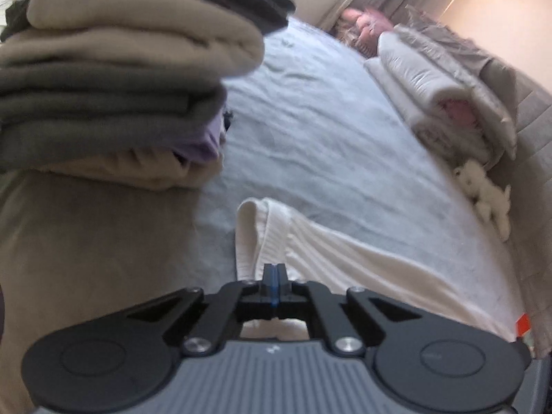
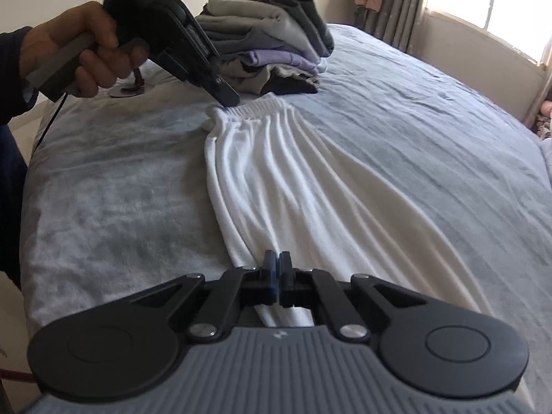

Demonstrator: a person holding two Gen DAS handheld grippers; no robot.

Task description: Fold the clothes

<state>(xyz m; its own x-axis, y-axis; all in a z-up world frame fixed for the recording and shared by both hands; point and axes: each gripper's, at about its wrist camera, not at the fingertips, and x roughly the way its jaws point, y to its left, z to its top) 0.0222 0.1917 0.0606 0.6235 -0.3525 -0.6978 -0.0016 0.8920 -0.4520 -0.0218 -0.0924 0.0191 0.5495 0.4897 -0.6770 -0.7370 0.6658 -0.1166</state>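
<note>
A white ribbed garment [image 2: 296, 179] lies stretched along the grey-blue bedsheet [image 2: 431, 131], its gathered waistband [image 2: 255, 108] at the far end. My left gripper [image 1: 275, 269] is shut on the waistband corner; in the right wrist view the left gripper [image 2: 226, 98] shows, held by a hand [image 2: 79, 48], pinching that corner. My right gripper [image 2: 277, 258] is shut on the near end of the white garment. In the left wrist view the white garment [image 1: 362, 258] runs off to the right.
A pile of folded clothes [image 2: 269, 41] in beige, grey and lilac sits just behind the waistband, seen close as the pile [image 1: 120, 79]. Folded bedding [image 1: 445, 79] and a small white plush toy [image 1: 486, 193] lie along the bed's far side. A window [image 2: 483, 3] is beyond.
</note>
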